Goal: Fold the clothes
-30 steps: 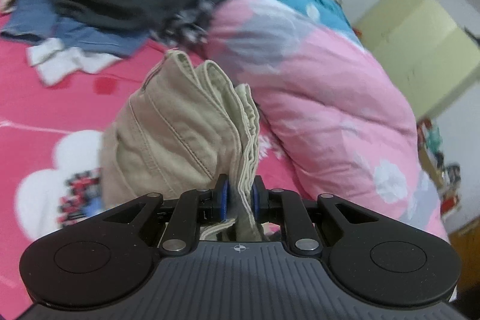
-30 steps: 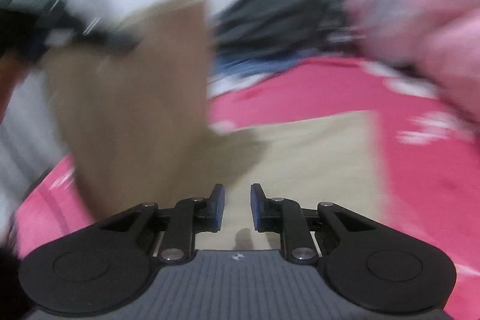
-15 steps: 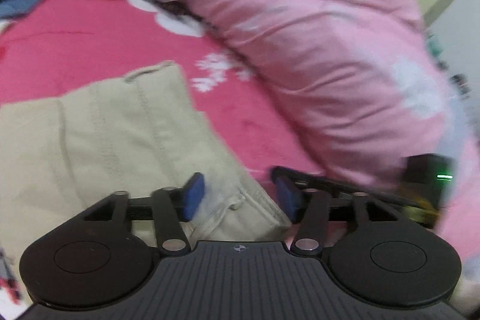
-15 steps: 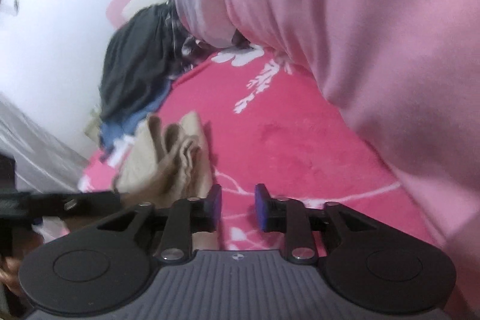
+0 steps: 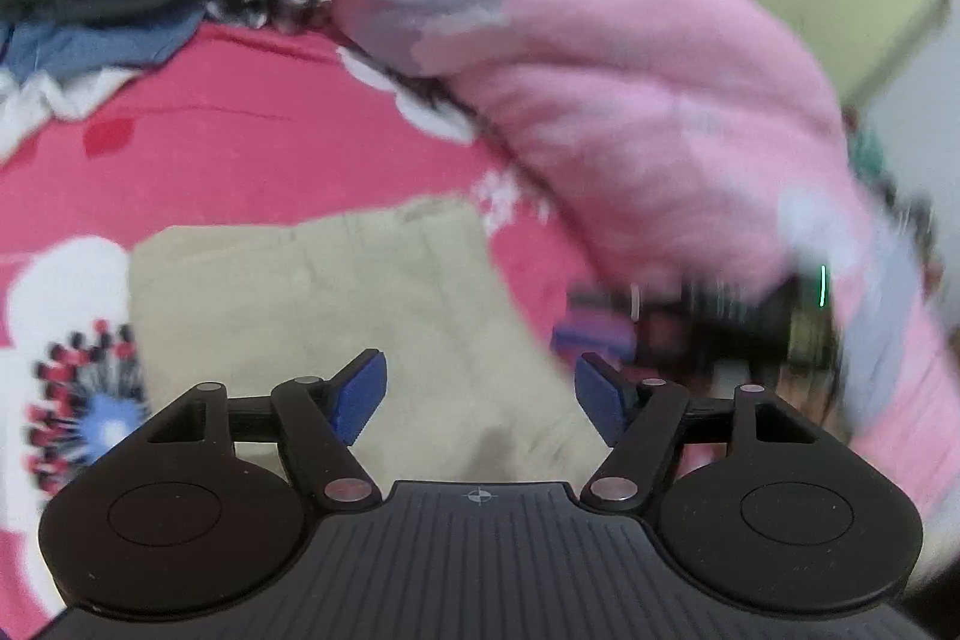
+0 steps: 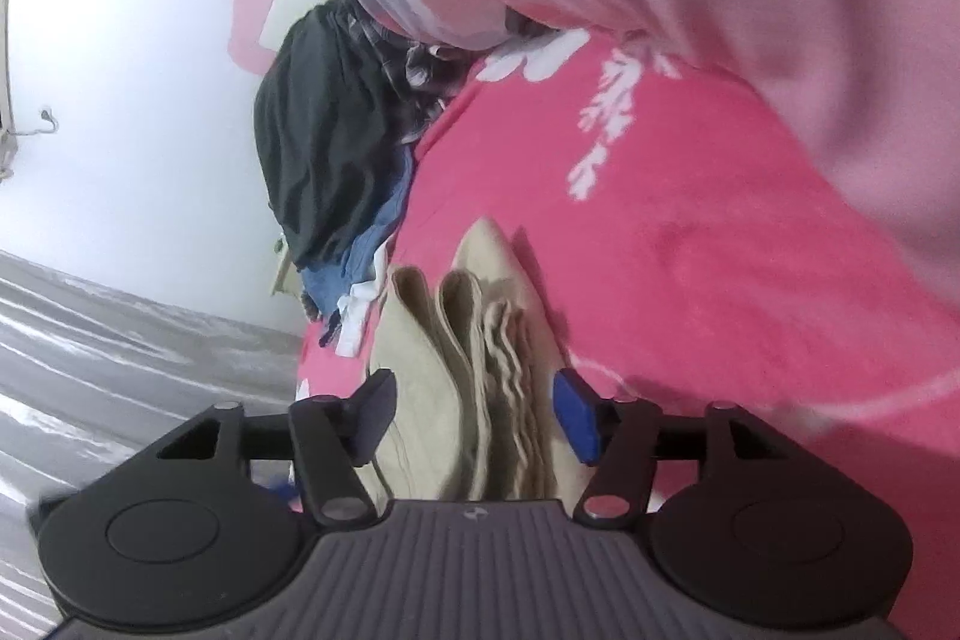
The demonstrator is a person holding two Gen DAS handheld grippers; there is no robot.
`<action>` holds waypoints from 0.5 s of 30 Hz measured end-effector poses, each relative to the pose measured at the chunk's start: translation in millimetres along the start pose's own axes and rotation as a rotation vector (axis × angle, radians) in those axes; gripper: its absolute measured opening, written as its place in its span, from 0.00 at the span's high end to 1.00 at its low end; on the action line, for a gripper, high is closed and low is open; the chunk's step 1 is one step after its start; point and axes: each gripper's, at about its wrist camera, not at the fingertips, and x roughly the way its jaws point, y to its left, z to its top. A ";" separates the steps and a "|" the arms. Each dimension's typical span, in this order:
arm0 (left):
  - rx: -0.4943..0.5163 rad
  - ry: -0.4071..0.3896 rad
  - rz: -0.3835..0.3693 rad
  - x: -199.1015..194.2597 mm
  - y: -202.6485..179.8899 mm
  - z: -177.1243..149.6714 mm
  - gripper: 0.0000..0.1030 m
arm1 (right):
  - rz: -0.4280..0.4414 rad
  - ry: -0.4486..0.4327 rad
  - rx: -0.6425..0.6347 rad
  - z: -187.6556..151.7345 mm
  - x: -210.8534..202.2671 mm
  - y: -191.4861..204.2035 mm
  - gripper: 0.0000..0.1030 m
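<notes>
Khaki trousers lie folded on pink bed

Pink bedsheet carries the folded khaki trousers, a heap of other clothes beyond. Right claw, spread wide, straddles the stacked fold edges running straight ahead; left claw, also released, hovers above the bundle's near corner.

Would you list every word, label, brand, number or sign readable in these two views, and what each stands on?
No readable text in either view.
Left gripper: small crosshair mark on its body, no lettering.
Right gripper: tiny emblem on its body, too small to read.
Pink bedsheet: flower prints only, no words.
</notes>
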 end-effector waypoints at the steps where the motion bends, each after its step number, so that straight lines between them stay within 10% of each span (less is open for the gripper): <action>1: 0.070 0.013 -0.001 2.1 -9.5 -6.9 0.33 | -0.005 0.010 -0.001 4.7 5.0 2.3 0.37; 8: 0.565 0.000 0.096 37.2 -80.3 -41.1 0.42 | -0.083 0.009 0.014 22.1 25.5 7.1 0.36; 15: 0.661 -0.001 0.136 57.2 -83.6 -54.4 0.55 | -0.111 -0.019 0.014 8.2 18.5 1.1 0.46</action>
